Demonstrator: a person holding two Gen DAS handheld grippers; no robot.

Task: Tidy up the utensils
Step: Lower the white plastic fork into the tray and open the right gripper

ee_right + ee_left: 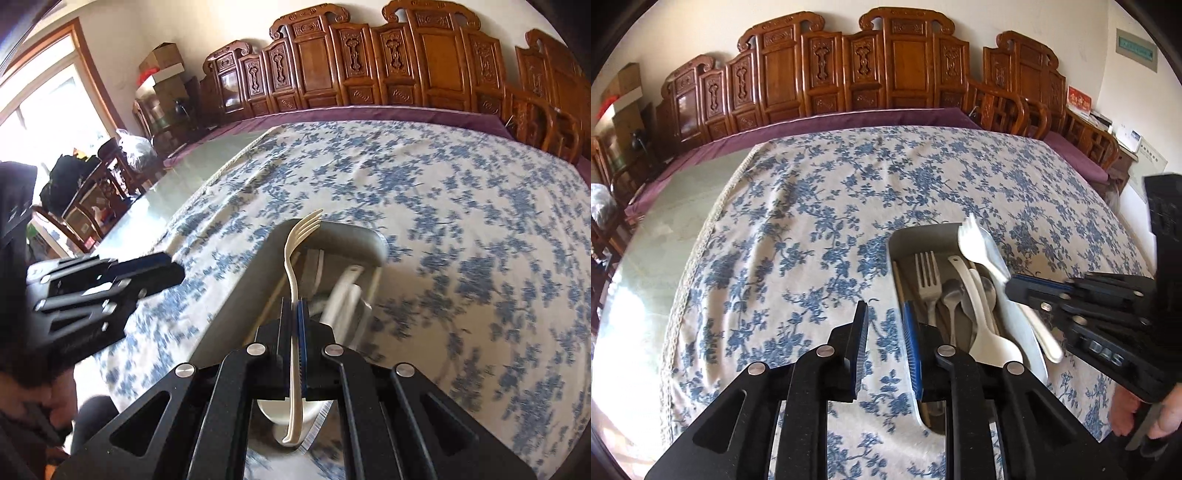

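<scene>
A grey utensil tray lies on the floral tablecloth and holds a metal fork, metal spoons and white plastic spoons. My right gripper is shut on a white plastic fork and holds it above the tray, tines pointing away. It shows in the left wrist view with the white fork. My left gripper is open and empty, just left of the tray's near end. It shows at the left of the right wrist view.
The table is covered by a blue-and-white floral cloth over a glass top. Carved wooden chairs and a bench line the far side. A chair and bags stand at the left.
</scene>
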